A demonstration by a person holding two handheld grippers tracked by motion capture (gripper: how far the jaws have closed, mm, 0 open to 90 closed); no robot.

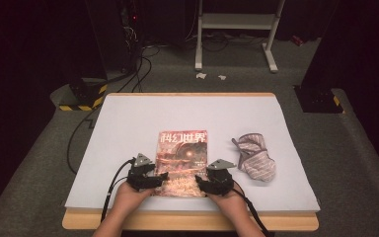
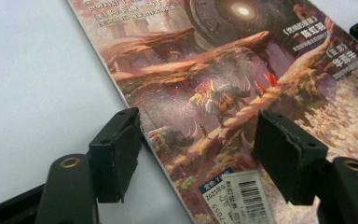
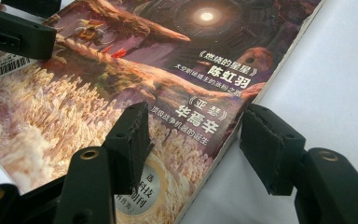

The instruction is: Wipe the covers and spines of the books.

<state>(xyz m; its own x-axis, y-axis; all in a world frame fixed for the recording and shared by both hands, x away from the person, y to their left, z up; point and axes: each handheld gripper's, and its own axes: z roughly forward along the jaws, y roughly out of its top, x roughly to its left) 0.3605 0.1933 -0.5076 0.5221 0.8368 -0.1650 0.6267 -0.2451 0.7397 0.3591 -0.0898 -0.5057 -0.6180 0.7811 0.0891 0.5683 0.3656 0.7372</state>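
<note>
Magazine (image 1: 183, 160) lies left of the pouch (image 1: 255, 157).

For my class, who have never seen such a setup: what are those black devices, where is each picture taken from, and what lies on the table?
A person sits at a table holding a hand-held two-jaw gripper in each hand. The high view looks down from above: left gripper, right gripper. The other two pictures come from cameras riding on the grippers, looking along their black jaws. On the table lie a magazine and, to its right, a striped cloth item. Each gripper's open jaws straddle one side edge of the magazine near its bottom corner, one jaw over the cover and one beside it; nothing is gripped yet.
</note>
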